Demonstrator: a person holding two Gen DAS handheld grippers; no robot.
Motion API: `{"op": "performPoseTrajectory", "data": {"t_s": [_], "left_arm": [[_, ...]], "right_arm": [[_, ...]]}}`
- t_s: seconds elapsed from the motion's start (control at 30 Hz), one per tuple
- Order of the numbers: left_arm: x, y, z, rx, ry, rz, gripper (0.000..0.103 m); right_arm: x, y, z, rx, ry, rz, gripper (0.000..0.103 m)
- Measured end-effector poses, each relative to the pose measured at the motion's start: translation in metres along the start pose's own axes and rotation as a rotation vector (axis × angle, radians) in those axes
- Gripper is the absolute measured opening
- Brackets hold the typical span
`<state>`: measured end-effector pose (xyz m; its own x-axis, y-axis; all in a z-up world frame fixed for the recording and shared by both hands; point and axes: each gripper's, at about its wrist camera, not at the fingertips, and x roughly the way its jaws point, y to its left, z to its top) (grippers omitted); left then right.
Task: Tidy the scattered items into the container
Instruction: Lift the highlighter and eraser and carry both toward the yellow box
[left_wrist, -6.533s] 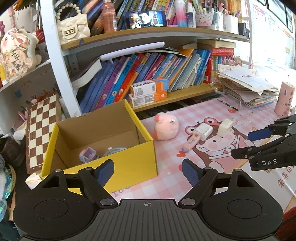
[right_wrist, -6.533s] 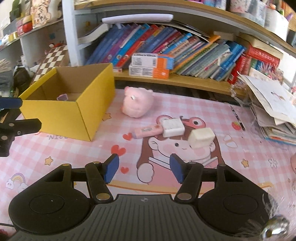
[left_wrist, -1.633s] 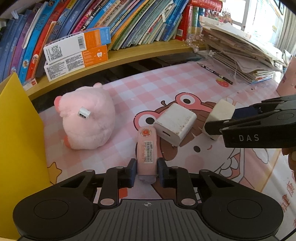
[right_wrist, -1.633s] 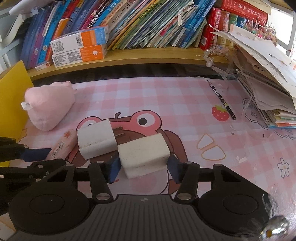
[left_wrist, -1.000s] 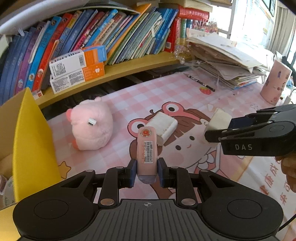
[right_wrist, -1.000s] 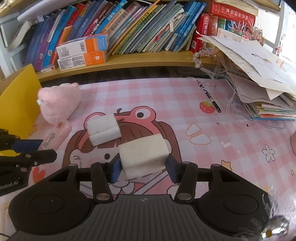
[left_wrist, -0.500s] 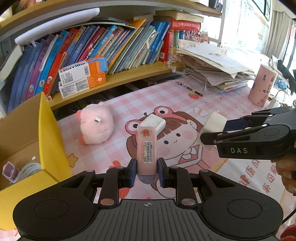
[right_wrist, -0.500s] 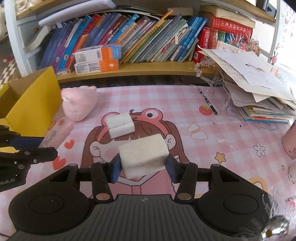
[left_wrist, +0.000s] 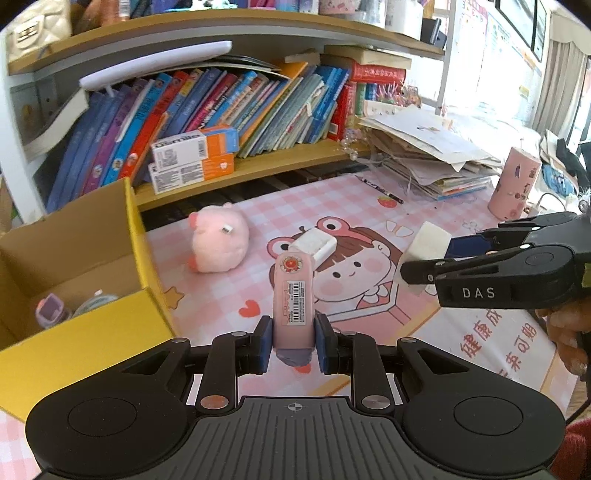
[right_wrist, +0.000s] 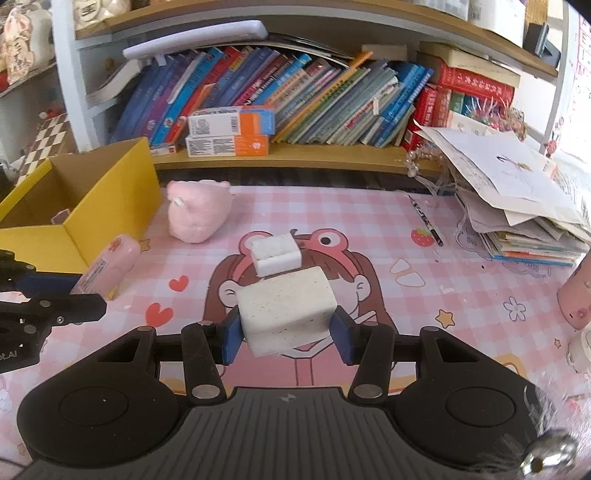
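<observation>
A cluttered study corner in daylight

A wooden bookshelf (right_wrist: 295, 157) with white uprights held leaning rows of books (right_wrist: 314, 99) above a desk covered by a pink checked cartoon mat (right_wrist: 369, 221). A stack of papers (left_wrist: 424, 151) lay at the right, and bright light came from a window (left_wrist: 517, 74) behind it.

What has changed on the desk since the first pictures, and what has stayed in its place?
The left gripper closed on the pink tube and the right gripper on the white block; both are lifted off the mat. The pink plush pig, white charger and yellow box stayed put.
</observation>
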<state>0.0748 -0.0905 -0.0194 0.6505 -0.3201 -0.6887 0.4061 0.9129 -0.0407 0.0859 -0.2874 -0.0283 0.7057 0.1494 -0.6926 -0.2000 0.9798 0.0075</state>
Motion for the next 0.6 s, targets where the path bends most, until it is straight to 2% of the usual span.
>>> {"op": "performPoseTrajectory", "data": {"t_s": [0.6], "left_arm": [[-0.043,0.027,-0.026,-0.102,-0.039,0.058,0.022]], "right_arm": [[-0.014,0.052,0.0,-0.125,0.005,0.098,0.046]]}}
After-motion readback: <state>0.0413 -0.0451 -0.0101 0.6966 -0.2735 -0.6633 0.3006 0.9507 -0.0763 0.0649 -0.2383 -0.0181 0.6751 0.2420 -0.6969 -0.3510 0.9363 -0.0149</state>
